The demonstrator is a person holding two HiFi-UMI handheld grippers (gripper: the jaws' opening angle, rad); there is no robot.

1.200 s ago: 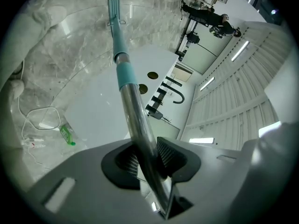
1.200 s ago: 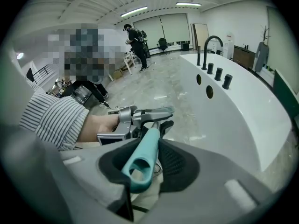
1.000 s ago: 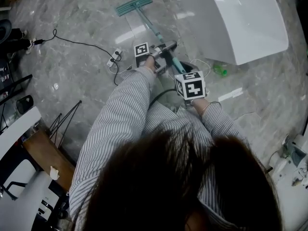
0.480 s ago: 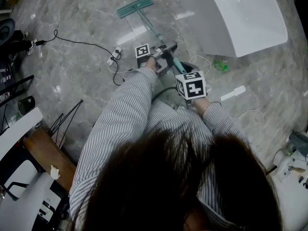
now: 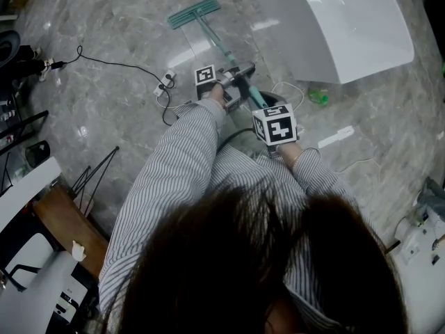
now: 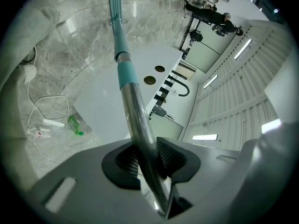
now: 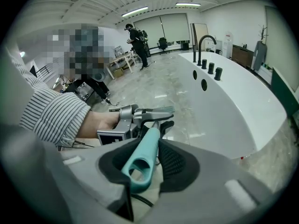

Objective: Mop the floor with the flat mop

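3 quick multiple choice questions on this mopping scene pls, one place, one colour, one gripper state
1. Where is the mop head? A on the floor B in a sink C on a chair
2. What colour is the mop's handle end? A red B teal C yellow
3. How is the left gripper? A open, empty B shut on a bottle C shut on the mop pole
Answers: 1 A, it lies flat there; 2 B, a teal loop sits in the right gripper; 3 C, its pads press the pole.
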